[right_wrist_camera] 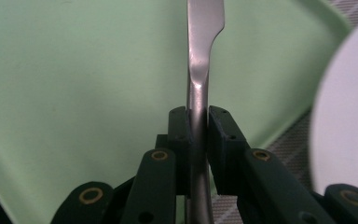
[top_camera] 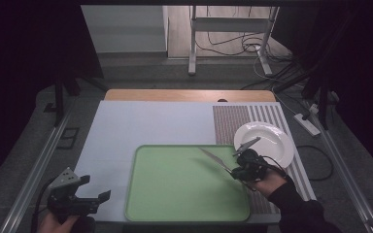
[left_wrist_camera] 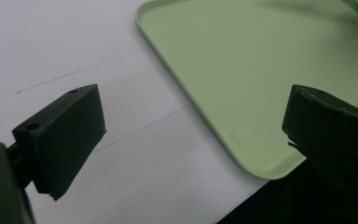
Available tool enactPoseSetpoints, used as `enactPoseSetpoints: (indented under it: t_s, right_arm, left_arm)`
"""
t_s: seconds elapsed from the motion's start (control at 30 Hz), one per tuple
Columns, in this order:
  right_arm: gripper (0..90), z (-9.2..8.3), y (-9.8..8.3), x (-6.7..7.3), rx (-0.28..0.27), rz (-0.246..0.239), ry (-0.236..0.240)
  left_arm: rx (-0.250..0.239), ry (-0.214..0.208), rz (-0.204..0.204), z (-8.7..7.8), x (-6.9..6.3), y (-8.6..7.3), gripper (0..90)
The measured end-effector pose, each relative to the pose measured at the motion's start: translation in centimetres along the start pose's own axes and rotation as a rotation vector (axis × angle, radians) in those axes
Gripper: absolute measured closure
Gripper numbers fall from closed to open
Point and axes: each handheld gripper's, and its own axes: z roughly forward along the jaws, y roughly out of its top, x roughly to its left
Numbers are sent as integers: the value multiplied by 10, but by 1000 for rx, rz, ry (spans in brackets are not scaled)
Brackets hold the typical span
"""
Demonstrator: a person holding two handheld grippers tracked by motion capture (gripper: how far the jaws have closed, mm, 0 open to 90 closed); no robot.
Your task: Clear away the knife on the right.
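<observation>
A metal table knife point(top_camera: 214, 159) is clamped by its handle in my right gripper point(top_camera: 234, 171), blade pointing left and away over the right part of the green tray point(top_camera: 175, 194). In the right gripper view the knife point(right_wrist_camera: 200, 70) runs straight up from the shut jaws of the right gripper point(right_wrist_camera: 198, 130), above the tray point(right_wrist_camera: 74, 93). A white plate point(top_camera: 269, 141) lies just right of that gripper, off the tray. My left gripper point(top_camera: 96, 190) hovers open near the table's front left corner, left of the tray. Its view has the left gripper point(left_wrist_camera: 193, 135) holding nothing, over the tray's near corner point(left_wrist_camera: 261, 70).
A brown-and-white striped mat point(top_camera: 235, 121) lies under the plate point(right_wrist_camera: 349, 116) on the right. A pale sheet point(top_camera: 145, 121) covers the table elsewhere. The table's front edge runs just below the tray. Beyond the far edge are cables and a stand's legs point(top_camera: 193, 58) on the floor.
</observation>
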Motion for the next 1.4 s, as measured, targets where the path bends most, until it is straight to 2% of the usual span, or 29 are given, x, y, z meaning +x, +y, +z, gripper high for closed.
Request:
enactPoseSetpoints:
  t_s: [0.03, 0.13, 0.37, 0.6, 0.67, 0.73, 0.8, 0.83, 0.9, 0.97, 1.0, 1.03, 1.07, 1.3, 1.4]
  right_arm:
    - [805, 0, 0, 0, 0, 0, 0]
    - [805, 5, 2, 14, 10, -16, 15]
    - [805, 18, 6, 28, 46, -37, 37]
    - [803, 34, 7, 31, 95, -55, 23]
    - [796, 39, 6, 31, 106, -62, 48]
    - [791, 39, 7, 30, 99, -66, 64]
    - [777, 35, 8, 28, 67, -62, 74]
    - [812, 33, 9, 27, 56, -65, 82]
    - [900, 31, 13, 28, 47, -100, 97]
    - [900, 32, 18, 33, 41, -158, 94]
    - [900, 36, 25, 39, 37, -199, 88]
    - [900, 36, 25, 39, 37, -199, 88]
    - [900, 43, 33, 43, 35, -220, 99]
    - [900, 63, 54, 47, 9, -225, 137]
    - [900, 73, 61, 49, 28, -245, 128]
  left_arm:
    - [0, 0, 1, 0, 0, 0, 55]
    - [1, 1, 2, 0, 0, 0, 55]
    - [1, 0, 3, 0, 0, 0, 55]
    - [3, 0, 10, 0, -1, 0, 55]
    - [4, 1, 10, 1, -1, 0, 55]
    - [4, 1, 10, 1, -1, 0, 55]
    - [5, 0, 9, 1, -1, 0, 55]
    - [5, 0, 8, 1, -1, 1, 55]
    - [5, 0, 6, 1, 0, 1, 55]
    - [6, 0, 6, 1, -1, 1, 55]
    - [7, 1, 5, 1, -1, 1, 55]
    - [7, 1, 5, 1, -1, 1, 55]
    - [7, 1, 5, 1, -1, 1, 55]
    - [6, -1, 5, 1, 0, 1, 55]
    - [5, -2, 7, 1, 0, 1, 56]
